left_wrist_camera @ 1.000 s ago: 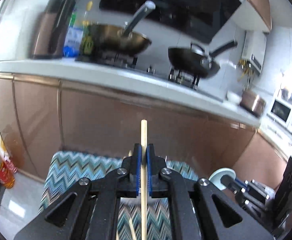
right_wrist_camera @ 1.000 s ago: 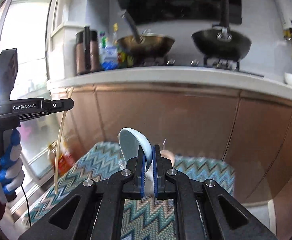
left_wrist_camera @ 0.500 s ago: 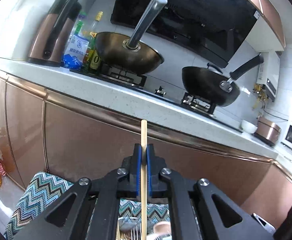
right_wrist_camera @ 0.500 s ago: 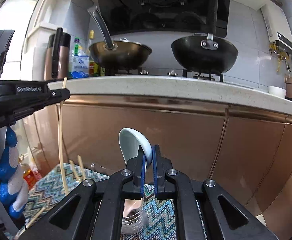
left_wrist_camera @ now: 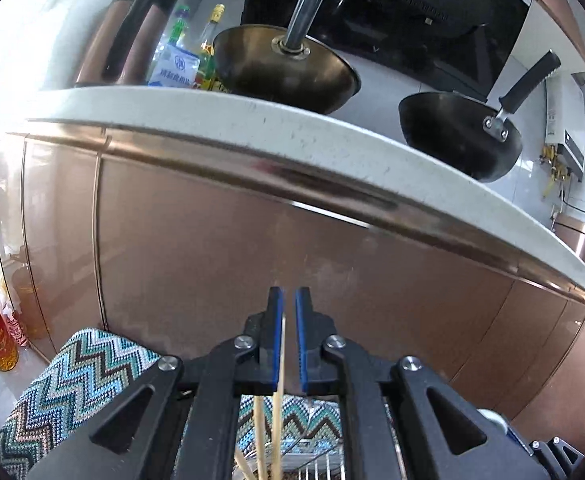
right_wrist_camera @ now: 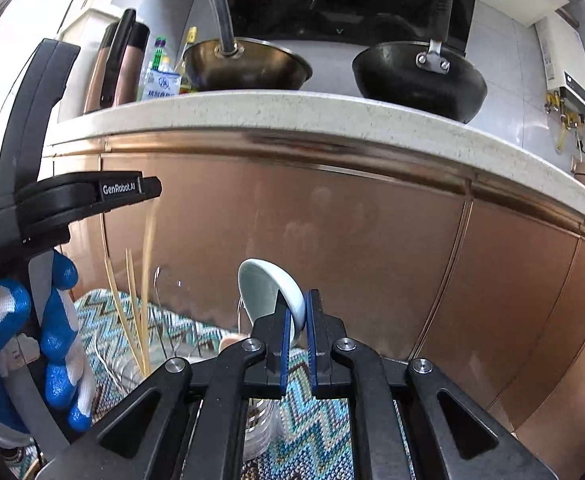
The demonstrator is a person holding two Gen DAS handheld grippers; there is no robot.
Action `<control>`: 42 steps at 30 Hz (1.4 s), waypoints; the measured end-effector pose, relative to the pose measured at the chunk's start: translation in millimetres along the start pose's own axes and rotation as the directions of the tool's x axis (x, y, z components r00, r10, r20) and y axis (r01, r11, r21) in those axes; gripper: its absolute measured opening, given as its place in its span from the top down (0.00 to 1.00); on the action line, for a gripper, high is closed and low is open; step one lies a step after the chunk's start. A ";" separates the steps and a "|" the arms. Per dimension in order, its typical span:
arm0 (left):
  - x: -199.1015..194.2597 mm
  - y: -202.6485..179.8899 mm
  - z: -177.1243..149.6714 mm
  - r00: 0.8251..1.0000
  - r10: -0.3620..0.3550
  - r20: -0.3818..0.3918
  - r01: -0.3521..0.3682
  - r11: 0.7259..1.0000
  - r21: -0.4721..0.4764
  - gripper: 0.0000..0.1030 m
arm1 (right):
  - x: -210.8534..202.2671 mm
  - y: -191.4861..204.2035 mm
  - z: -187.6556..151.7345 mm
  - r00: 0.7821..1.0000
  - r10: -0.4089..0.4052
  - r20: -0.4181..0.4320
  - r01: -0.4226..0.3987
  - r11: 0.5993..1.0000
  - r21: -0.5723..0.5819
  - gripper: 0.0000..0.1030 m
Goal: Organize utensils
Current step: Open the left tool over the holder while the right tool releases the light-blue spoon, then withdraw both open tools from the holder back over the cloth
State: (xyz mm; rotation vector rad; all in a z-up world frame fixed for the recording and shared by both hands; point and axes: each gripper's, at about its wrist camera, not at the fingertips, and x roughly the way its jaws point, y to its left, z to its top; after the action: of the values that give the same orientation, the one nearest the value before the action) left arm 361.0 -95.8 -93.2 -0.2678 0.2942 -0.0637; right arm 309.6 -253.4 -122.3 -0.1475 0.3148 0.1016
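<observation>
The left gripper (left_wrist_camera: 288, 320), its jaws slightly parted, has a pale chopstick (left_wrist_camera: 279, 392) between them. The right gripper (right_wrist_camera: 297, 320) clamps a white ceramic spoon (right_wrist_camera: 270, 290). Below lies a zigzag-patterned surface (left_wrist_camera: 72, 384); copper cabinets (left_wrist_camera: 212, 260) stand ahead.

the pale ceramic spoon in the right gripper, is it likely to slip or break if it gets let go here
Probably slippery: the spoon looks glazed and glossy, and the right gripper pinches it only near the bowl's edge. Likely brittle, as it appears ceramic. Its rounded bowl could rock or roll on the zigzag cloth.
</observation>
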 end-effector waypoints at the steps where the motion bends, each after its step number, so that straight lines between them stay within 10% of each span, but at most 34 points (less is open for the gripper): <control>1: -0.6 1.0 -2.3 1.000 0.000 -0.003 0.000 1.000 0.004 0.94 | 0.8 0.5 -2.0 1.000 0.003 -0.004 -0.003 1.000 0.001 0.93; 10: -29.9 4.8 6.6 1.000 -0.018 0.006 0.017 0.999 0.049 0.85 | -16.9 1.5 -5.7 1.000 0.017 -0.011 -0.017 1.000 0.022 0.67; 42: -261.2 79.1 57.1 0.992 0.092 0.089 -0.103 0.987 0.124 0.58 | -238.9 -2.4 40.2 0.978 -0.061 0.201 0.036 0.991 0.128 0.61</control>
State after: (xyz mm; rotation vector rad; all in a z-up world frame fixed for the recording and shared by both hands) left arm 130.2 21.0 10.6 -0.1272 0.2191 0.0253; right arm 96.0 -267.6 -8.9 -0.0206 0.1112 0.0480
